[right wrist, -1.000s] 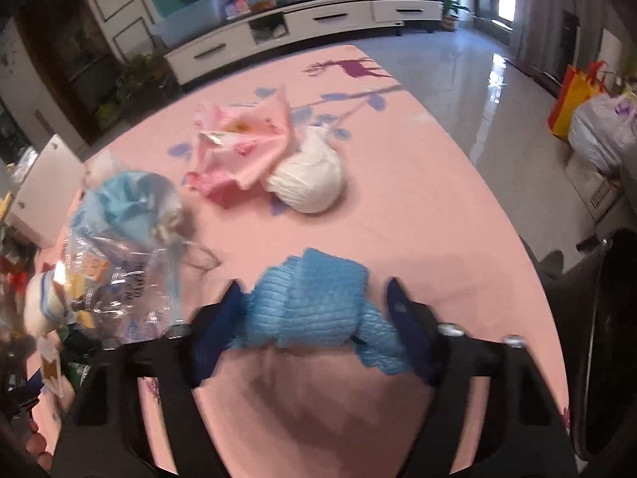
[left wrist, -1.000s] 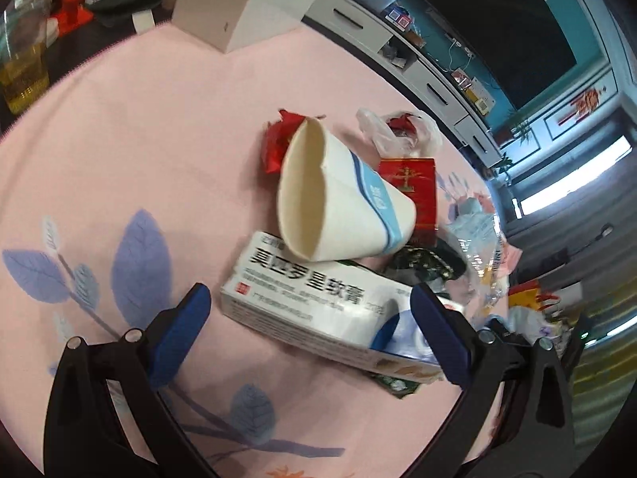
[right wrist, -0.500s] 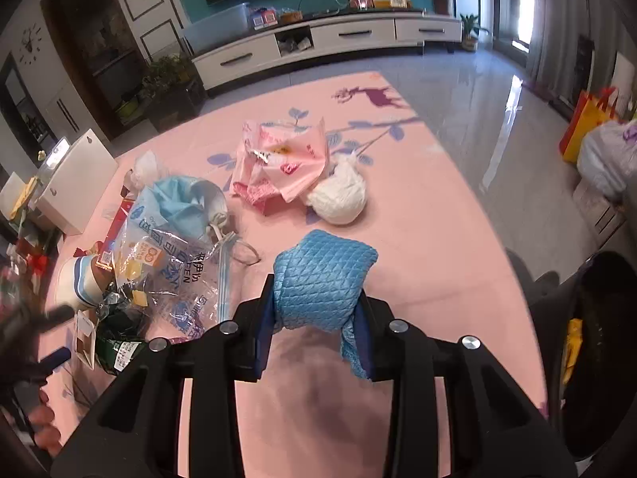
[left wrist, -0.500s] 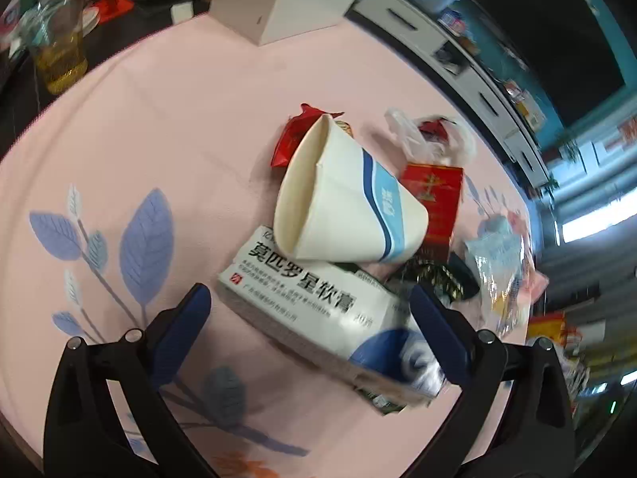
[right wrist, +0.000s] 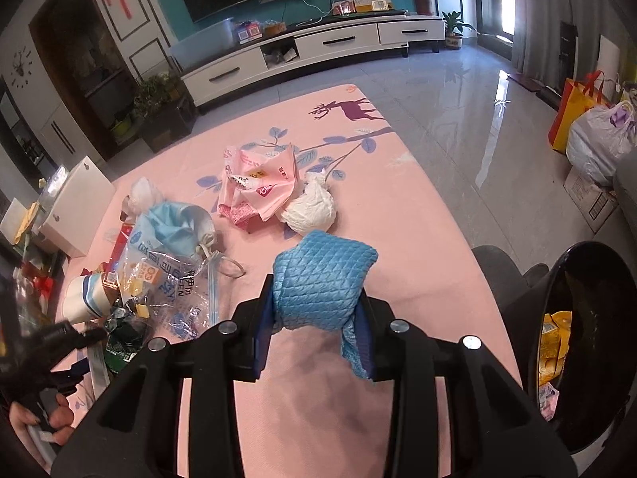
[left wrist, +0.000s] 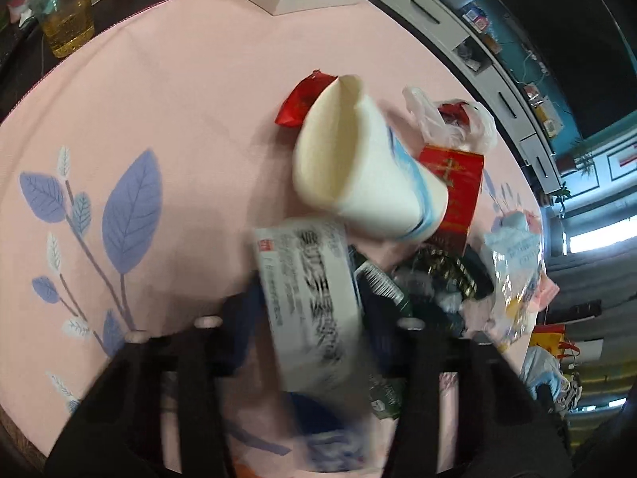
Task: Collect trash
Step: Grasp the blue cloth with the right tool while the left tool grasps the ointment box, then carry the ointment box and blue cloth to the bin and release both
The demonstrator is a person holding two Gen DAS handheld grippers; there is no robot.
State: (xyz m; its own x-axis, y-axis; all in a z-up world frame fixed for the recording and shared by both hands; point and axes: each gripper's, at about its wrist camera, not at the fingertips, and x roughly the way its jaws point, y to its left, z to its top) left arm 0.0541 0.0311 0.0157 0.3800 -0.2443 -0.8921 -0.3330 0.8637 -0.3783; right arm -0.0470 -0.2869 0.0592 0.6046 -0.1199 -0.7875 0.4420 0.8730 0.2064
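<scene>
Left wrist view: we see the left gripper with its fingers clamped on the white ointment box, which sits between them, blurred, its long axis running toward 12 o'clock. Just past the box, at 1 o'clock, a white paper cup with blue stripes lies on its side, mouth facing 10 o'clock. A red wrapper shows behind the cup's rim at 11 o'clock. A red carton lies against the cup at 3 o'clock. A clear plastic bag sits beyond the carton. All rest on the pink surface with a blue leaf print.

Right wrist view: the right gripper has its fingers closed on a blue quilted cloth, bunched and lifted off the surface. At 12 o'clock from the cloth, a white tied bag touches a crumpled pink bag. At 10 o'clock, a transparent printed bag holds a blue face mask. A black trash bin stands at 3 o'clock, beside the surface edge, with yellow packaging inside.
</scene>
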